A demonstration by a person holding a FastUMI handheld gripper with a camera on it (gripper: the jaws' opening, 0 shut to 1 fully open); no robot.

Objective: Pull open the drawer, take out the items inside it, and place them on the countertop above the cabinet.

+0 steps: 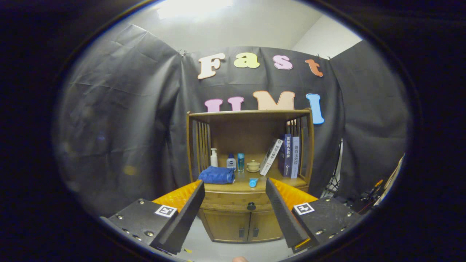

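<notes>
The tongs are released, fingers spread wide and grasping nothing, well apart from the wooden cabinet seen beyond them. The drawer sits closed under the table, its dark knob between the fingers in the view. On the table lie a folded blue towel, small bottles, a lidded cup and leaning books.

Cabinet beyond spread fingers, drawer closed between them, towel left on countertop, bottles behind it, lidded cup at centre, tube in front, books right, two doors below drawer.
</notes>
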